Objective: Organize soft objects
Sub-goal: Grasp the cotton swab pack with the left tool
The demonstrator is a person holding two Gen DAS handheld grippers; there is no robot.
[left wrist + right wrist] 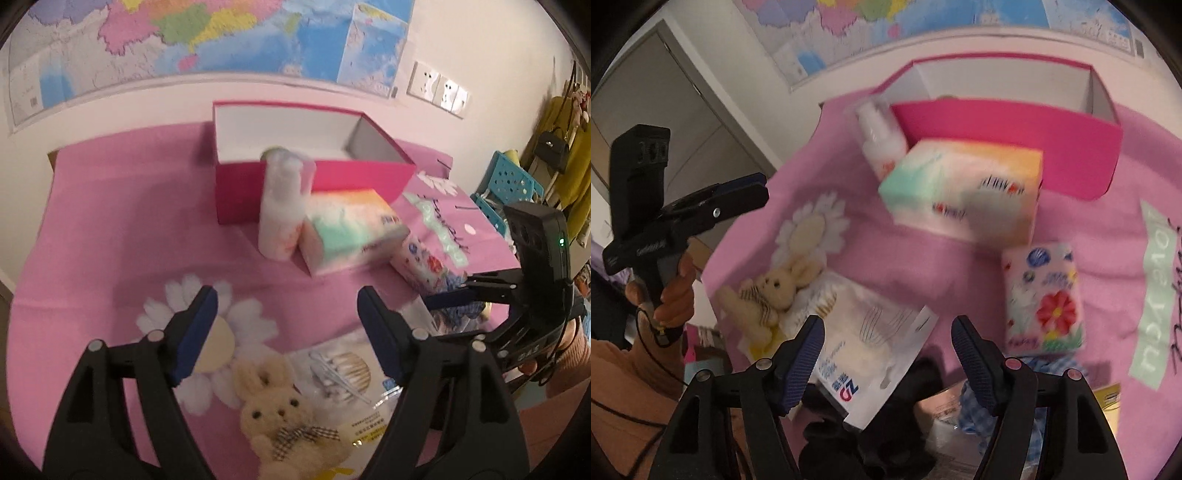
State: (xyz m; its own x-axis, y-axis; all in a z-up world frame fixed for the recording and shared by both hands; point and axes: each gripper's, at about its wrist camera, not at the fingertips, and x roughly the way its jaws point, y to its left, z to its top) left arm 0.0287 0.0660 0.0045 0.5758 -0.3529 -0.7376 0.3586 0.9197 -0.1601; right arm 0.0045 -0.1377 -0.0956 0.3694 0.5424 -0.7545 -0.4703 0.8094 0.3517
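- The left gripper hangs with its jaws spread wide, holding nothing, above the plush rabbit.
- The rabbit lies partly on a plastic pack of cotton swabs at the near edge of the pink-covered bench.
- The right gripper is likewise wide open and empty, over a white packet.
- The tissue box and white bottle sit just before the open pink box; a flowered tissue pack lies nearer.

Bottle and tissue pack before box
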